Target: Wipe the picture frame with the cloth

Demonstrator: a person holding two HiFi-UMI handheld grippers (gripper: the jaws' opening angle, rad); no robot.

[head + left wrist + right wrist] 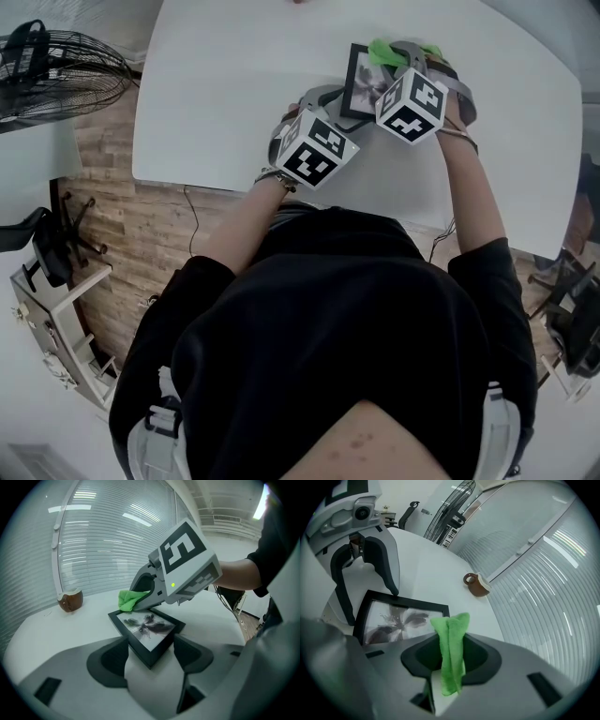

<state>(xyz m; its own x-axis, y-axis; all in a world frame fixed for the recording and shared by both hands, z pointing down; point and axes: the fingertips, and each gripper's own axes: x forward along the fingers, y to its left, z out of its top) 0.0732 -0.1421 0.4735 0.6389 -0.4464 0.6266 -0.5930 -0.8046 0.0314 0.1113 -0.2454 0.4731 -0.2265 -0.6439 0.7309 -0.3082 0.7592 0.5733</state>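
Black-clad shoulders and forearms of the person point(337, 309) fill the lower head view, both arms reaching forward over the near edge of the white table point(234, 84).

Close under the left gripper's point(150, 654) own camera, its jaws stand fairly wide with the near corner of the picture frame point(147, 630) between them. Each pad point(111, 660) meets one of the two black edges that run back from that corner, so the frame is braced there. The frame lies on the tabletop with its glass facing up, showing a dark flower-like print. In the head view it sits right of the table's middle, set back from the near edge.

The right gripper point(450, 662) comes in from the opposite side with its jaws drawn close together, pinching a folded green cloth point(451, 648). The cloth's free end sticks out past the jaw tips. In the left gripper view that end sits at the frame's far corner, on or just over the black edge; actual contact cannot be made out.

Bare white tabletop spreads wide to the left of the frame and beyond it. The only other thing on it is a brown cup point(70, 601), well apart from the frame near the curved far rim, in front of slatted blinds point(112, 550). A standing fan point(66, 75) is on the wooden floor off the table's left end.
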